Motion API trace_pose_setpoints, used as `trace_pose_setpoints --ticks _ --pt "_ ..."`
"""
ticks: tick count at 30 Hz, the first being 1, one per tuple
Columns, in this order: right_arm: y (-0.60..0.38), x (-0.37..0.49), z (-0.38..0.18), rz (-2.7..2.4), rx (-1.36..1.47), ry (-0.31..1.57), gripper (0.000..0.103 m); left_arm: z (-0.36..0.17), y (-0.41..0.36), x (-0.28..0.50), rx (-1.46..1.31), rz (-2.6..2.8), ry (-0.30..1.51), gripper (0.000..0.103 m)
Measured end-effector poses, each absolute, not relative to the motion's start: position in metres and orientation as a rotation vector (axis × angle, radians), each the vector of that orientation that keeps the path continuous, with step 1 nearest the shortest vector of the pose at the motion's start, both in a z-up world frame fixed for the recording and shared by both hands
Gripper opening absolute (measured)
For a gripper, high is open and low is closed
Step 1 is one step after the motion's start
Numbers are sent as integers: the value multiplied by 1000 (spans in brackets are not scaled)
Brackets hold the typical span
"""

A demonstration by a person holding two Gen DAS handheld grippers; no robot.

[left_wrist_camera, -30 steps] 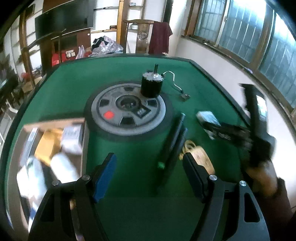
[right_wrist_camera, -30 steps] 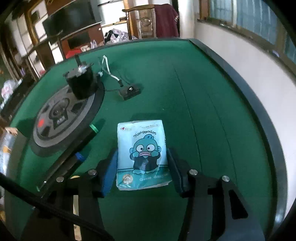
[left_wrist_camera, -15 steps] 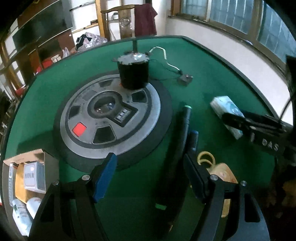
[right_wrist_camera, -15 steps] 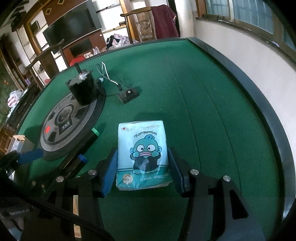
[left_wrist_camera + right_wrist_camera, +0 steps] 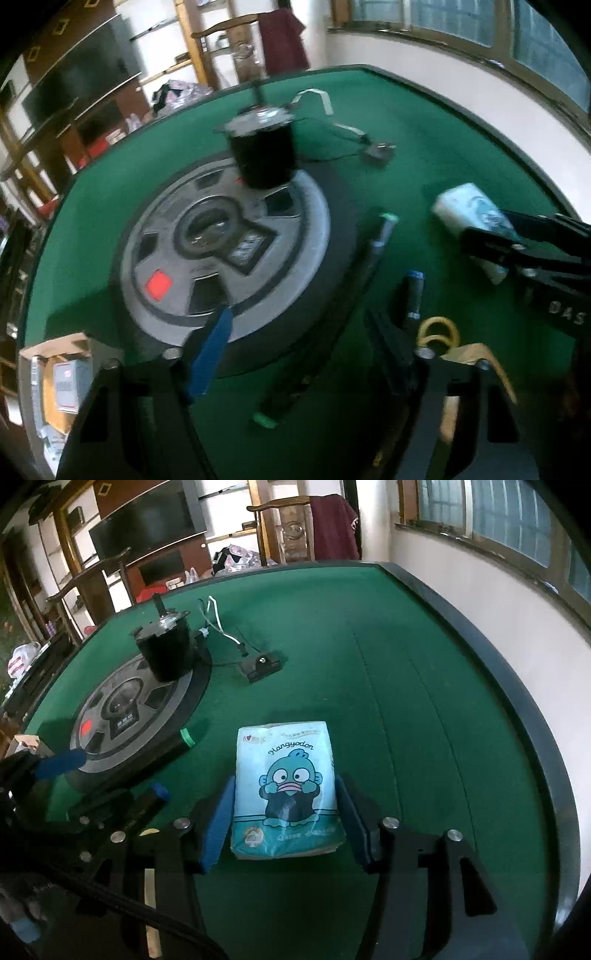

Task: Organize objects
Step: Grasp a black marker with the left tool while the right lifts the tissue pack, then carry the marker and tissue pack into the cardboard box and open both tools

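Far left, at the edge of green felt table [image 5: 406, 701]: open cardboard box [image 5: 26, 354], small cartons inside, details blurred.

Next right: left gripper [image 5: 299, 354], angled down over the near rim of grey weight plate [image 5: 221, 258]. Jaws just been closing, not yet pressed together. Blue pads [image 5: 210, 354] clear of long black stick with green ends [image 5: 332, 321] running between them. Nothing pinched.

On the plate's far edge: black motor [image 5: 264, 155], upright, shaft pointing up. Red square mark on the plate's near-left face.

Lying along the plate's right rim: the green-tipped stick, near end under the left gripper. Just beside it on the right: shorter black marker with blue cap [image 5: 413, 291], roughly parallel.

Right of the marker, near edge: tan bag with yellow loop handle [image 5: 439, 332], partly hidden behind the left gripper's right finger.

Further back, right of the motor: white and black wires leading to small black connector block [image 5: 260, 666], flat on the felt.

Right side: tissue pack with blue cartoon fish face [image 5: 286, 786], flat on the felt, well apart from the plate. Straddled by right gripper [image 5: 286, 827], half spread, one blue pad right at each long side of the pack. Pressing or only touching: cannot tell. Pack not lifted.
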State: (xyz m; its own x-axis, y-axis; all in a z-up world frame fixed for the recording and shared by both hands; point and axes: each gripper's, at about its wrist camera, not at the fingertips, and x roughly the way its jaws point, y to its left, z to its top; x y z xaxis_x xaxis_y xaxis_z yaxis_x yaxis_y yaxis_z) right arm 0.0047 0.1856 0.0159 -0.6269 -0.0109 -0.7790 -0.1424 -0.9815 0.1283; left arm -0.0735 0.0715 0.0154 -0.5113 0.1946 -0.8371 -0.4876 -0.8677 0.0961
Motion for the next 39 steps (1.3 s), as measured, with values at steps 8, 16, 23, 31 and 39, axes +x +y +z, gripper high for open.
trace_pose_setpoints --ticks 8,16,23,31,39 --pt "197 8 17 2776 -1320 397 46 35 59 -52 -1240 2378 341 12" --pt "199 13 20 2800 -1300 503 46 79 1 -15 -1157 2439 110 12" --pt "185 25 44 2886 -1152 422 46 120 -75 27 -1016 2535 -72 11" --pt "113 50 80 3090 -1150 364 46 162 -183 82 -887 2646 -263 11" --pt "-8 55 86 3297 -1412 337 46 146 -253 103 -934 2708 -375 11"
